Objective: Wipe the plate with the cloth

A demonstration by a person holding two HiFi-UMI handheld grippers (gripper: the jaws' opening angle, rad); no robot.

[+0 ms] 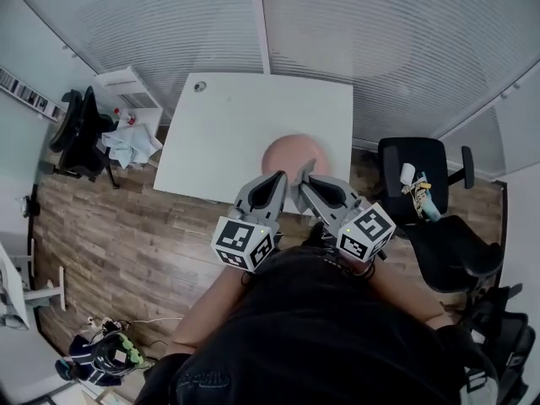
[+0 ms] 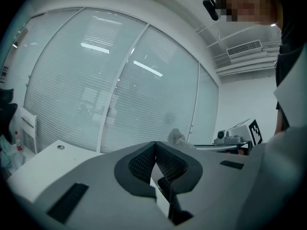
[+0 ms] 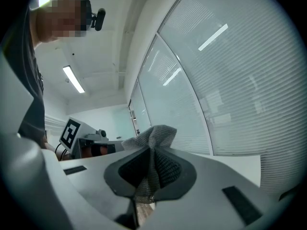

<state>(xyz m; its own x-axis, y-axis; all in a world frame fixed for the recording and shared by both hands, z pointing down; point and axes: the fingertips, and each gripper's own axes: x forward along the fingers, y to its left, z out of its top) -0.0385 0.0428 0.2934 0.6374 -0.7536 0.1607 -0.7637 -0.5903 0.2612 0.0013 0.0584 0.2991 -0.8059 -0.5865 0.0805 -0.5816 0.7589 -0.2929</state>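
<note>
A round pink plate (image 1: 287,152) lies on a white rectangular table (image 1: 228,125), close to the table's near edge. Its near rim is hidden behind the two grippers held side by side over that edge, so only its far half shows in the head view. Neither gripper view shows the plate.

The left gripper (image 1: 280,179) has its jaws pressed together, the ribbed black pads meeting tip to tip with nothing between them.

The right gripper (image 1: 305,178) is pinching a grey mesh cloth (image 3: 154,139). The fabric is clamped between the pads, bunches up in a crumpled peak above the jaw tips and hangs down in a narrow strip below them. How much cloth hangs under the jaws is cut off by the gripper's own body. In the head view the cloth is too small and too shadowed to pick out. Whether it touches the plate cannot be told.

The person's dark-shirted torso (image 1: 321,327) fills the lower part of the head view and covers both forearms. A black office chair (image 1: 407,154) stands to the right of the table on a wood-plank floor (image 1: 110,226), with small items on its seat that are hard to identify. A frosted glass wall (image 1: 380,49) runs behind the table.
</note>
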